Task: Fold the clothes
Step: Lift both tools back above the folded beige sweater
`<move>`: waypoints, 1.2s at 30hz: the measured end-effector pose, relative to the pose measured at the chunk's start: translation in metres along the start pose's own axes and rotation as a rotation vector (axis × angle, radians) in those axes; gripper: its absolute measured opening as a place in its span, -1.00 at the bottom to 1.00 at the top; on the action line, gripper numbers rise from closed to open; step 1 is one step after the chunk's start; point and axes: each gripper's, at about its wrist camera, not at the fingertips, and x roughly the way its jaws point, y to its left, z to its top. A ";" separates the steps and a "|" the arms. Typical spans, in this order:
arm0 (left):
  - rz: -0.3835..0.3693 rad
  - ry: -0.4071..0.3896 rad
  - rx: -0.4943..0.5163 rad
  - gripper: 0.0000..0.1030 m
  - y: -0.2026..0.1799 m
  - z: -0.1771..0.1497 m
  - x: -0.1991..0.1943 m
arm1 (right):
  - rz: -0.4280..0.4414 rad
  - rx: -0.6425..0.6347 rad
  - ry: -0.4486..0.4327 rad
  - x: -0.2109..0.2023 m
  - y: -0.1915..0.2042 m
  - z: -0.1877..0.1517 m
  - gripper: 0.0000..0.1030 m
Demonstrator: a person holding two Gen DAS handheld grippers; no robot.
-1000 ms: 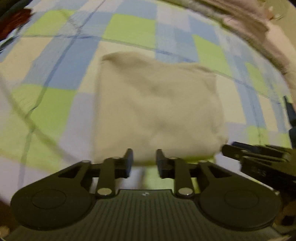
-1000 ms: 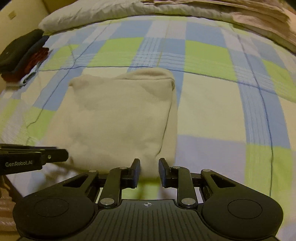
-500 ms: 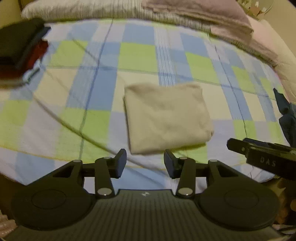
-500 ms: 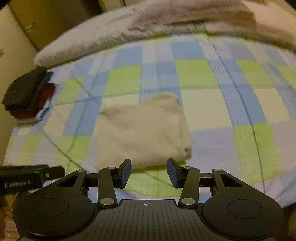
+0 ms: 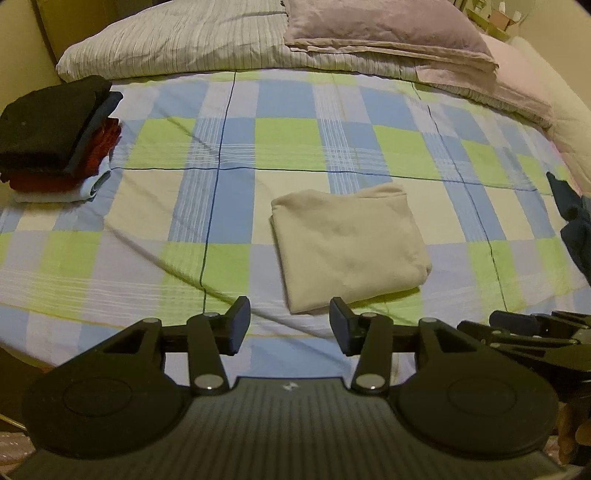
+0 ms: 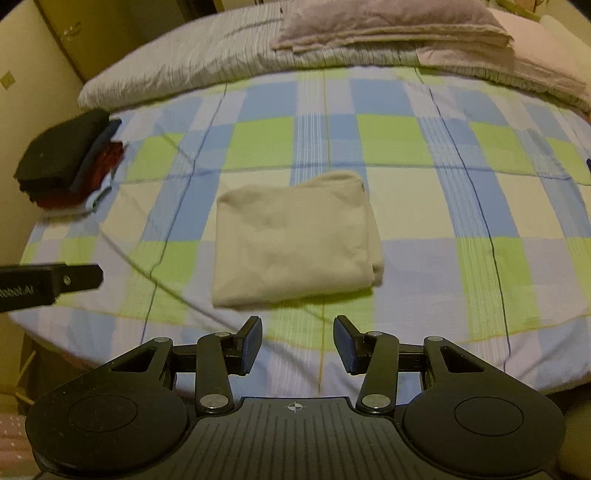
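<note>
We see our right gripper (image 6: 297, 345) held with its jaws apart and empty, just short of the folded beige garment (image 6: 295, 240) lying flat on the checked bedsheet (image 6: 424, 206). At the far left sits a stack of dark and red folded clothes (image 6: 70, 162), somewhat blurred. Our left gripper (image 6: 51, 282) pokes in at the left edge; we cannot tell how its jaws stand.

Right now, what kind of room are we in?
Most likely a bedroom: a bed with a checked sheet, pillows along the far edge, a stack of folded clothes on the left, and a folded beige garment lying mid-bed.
</note>
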 end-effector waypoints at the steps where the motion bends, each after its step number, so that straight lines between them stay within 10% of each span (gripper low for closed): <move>1: 0.000 0.000 0.006 -0.17 0.000 0.000 0.000 | -0.005 0.001 0.011 0.001 0.001 -0.001 -0.09; 5: 0.003 0.011 0.014 -0.13 0.001 -0.002 -0.001 | -0.025 0.003 0.028 0.000 0.005 -0.004 0.31; 36: 0.062 0.112 -0.148 -0.04 -0.035 -0.024 0.000 | -0.020 -0.190 0.104 -0.003 -0.020 0.007 0.31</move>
